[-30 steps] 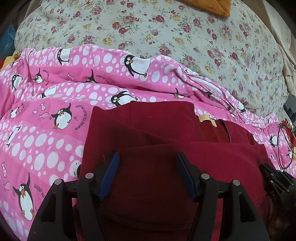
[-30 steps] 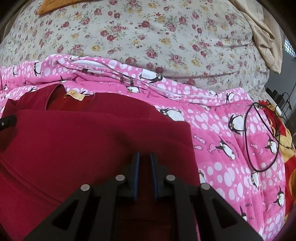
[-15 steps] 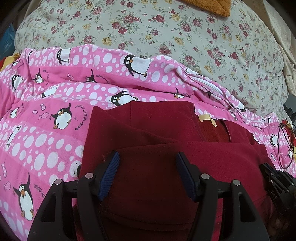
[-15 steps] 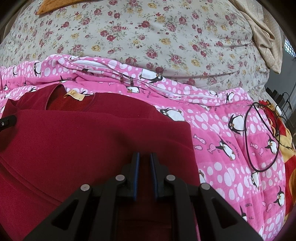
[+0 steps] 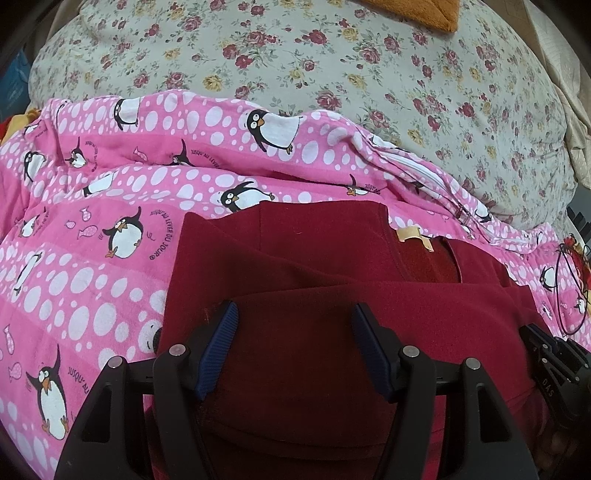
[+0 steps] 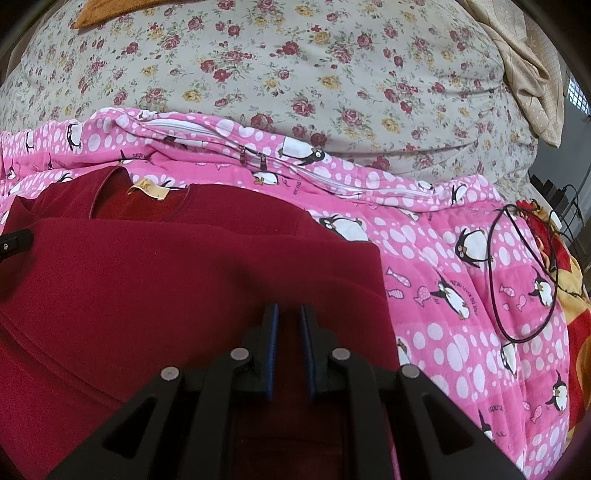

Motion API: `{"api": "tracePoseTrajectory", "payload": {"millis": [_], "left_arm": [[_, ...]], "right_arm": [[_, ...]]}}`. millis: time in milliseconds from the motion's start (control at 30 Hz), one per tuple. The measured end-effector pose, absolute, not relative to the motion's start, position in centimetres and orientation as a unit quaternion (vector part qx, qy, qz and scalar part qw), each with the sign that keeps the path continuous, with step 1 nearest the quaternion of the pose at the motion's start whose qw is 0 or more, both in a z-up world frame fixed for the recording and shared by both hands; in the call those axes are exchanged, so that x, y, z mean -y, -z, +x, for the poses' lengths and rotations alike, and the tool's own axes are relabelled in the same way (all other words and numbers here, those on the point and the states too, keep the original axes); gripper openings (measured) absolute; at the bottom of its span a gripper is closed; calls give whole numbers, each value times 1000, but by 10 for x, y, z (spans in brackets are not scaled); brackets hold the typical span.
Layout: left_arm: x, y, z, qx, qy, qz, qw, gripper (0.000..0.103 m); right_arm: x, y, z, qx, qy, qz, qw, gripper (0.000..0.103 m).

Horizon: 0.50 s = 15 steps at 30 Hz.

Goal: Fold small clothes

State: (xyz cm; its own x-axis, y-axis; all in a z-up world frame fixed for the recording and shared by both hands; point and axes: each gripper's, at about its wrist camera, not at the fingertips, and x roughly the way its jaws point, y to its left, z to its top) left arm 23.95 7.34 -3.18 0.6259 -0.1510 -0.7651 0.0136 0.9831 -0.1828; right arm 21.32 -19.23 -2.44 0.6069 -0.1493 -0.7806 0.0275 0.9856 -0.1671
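Floral bedding in grey with red and yellow roses fills the background of both wrist views, and a pink penguin-print blanket spreads over the bed in front of it. On that blanket lies a dark red garment, its lower part folded up over the body so that a straight fold edge runs across it. Its neckline faces the floral bedding, with a small tan label showing at the collar.

From the left wrist view, the left hand-held gripper sits over the folded layer with its blue-padded fingers spread apart, red cloth lying between them but not pinched. At the right edge of that view the black body of the right hand-held gripper shows, resting on the garment. From the right wrist view, the right hand-held gripper has its fingers drawn nearly together on a narrow strip of the red fabric near the garment's right edge.

A thin black cord loops on the blanket, well apart from the garment, and an orange cloth lies at the far side of the bedding.
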Motion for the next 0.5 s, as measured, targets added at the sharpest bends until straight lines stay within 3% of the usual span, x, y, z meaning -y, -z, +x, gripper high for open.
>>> {"api": "tracePoseTrajectory", "payload": {"millis": [500], "left_arm": [[-74,33,239,-429,47,-78,899,48]], "right_arm": [[200,24,212,-437,58,-51,896,25]]}}
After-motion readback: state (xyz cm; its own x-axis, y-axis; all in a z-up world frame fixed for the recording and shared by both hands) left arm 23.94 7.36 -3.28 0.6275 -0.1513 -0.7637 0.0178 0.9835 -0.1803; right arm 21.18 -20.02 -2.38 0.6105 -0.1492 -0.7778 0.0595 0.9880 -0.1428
